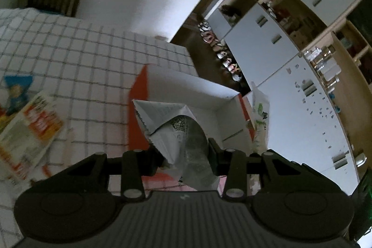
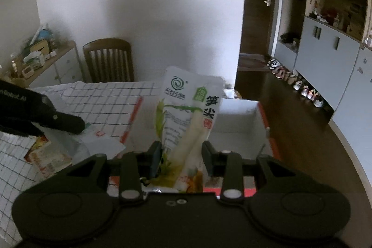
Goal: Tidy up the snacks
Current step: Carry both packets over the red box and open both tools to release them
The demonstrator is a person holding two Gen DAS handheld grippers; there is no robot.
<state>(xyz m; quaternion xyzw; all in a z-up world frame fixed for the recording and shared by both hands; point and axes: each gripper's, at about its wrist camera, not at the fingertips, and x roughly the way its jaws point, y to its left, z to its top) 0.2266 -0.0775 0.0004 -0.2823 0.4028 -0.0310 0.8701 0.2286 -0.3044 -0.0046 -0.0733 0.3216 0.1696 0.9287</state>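
My left gripper point(image 1: 184, 155) is shut on a crumpled white and silver snack packet point(image 1: 176, 131) and holds it over the near left corner of an open white box with orange edges point(image 1: 186, 87). My right gripper point(image 2: 181, 155) is shut on a white and green bamboo-shoot pouch point(image 2: 188, 117), held upright above the same box point(image 2: 237, 117). That pouch also shows in the left wrist view point(image 1: 260, 117) at the box's right side. The left gripper point(image 2: 58, 120) with its packet point(image 2: 93, 143) shows at the left of the right wrist view.
The box sits on a table with a white checked cloth point(image 1: 81, 57). More snack packets point(image 1: 28, 129) lie on the cloth to the left. A wooden chair point(image 2: 108, 59) stands behind the table. Cabinets point(image 2: 325, 43) and shoes point(image 2: 300, 85) line the right wall.
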